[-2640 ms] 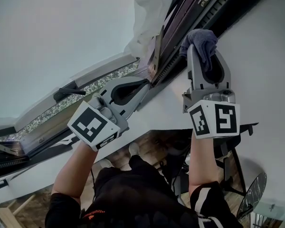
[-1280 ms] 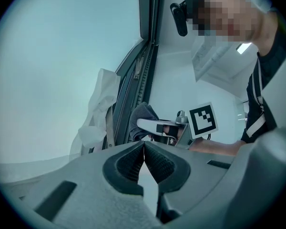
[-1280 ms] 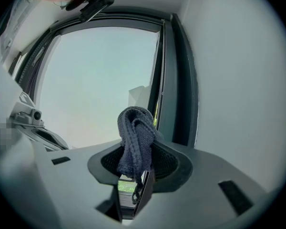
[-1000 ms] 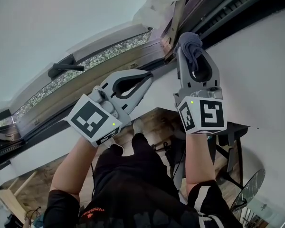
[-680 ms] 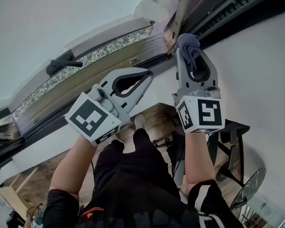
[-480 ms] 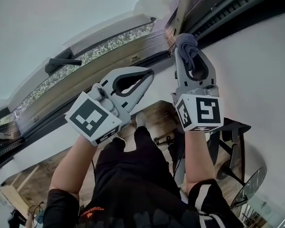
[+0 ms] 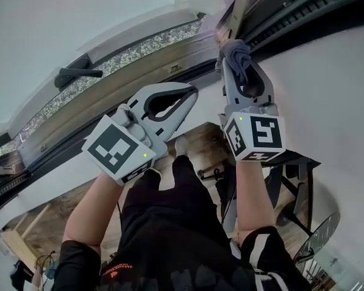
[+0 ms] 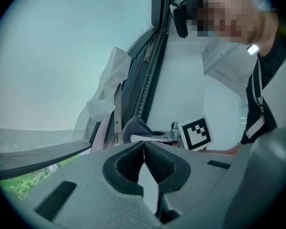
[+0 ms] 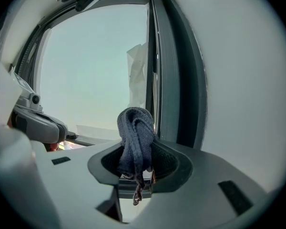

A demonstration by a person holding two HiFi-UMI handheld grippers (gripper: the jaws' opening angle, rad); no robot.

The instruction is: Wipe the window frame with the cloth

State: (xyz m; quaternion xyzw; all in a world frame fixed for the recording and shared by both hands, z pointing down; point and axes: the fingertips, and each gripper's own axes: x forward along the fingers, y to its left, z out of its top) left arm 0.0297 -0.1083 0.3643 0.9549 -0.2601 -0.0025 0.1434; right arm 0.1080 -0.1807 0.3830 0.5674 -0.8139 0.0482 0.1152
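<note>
- Right gripper [image 9: 136,144]: jaws clamped on a folded blue-grey knitted cloth [image 9: 135,128] that bulges past the tips.
- Left gripper [image 8: 144,146]: jaws closed tip to tip, with nothing between them.
- Just beyond the cloth: dark metal window frame [image 9: 174,80]; contact unclear.
- Beyond the frame: crumpled white plastic sheet [image 9: 138,66].
- Head view only: black window handle [image 7: 76,74] and wooden floor [image 7: 200,141].

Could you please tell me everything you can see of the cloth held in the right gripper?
The cloth is a dark blue-grey fabric that looks knitted, folded into a rounded bunch. The right gripper is shut on it. The bunch sticks out past the jaw tips, and a frayed end trails back between the jaws. It is held up at the dark window frame; whether it actually touches the frame is unclear.
</note>
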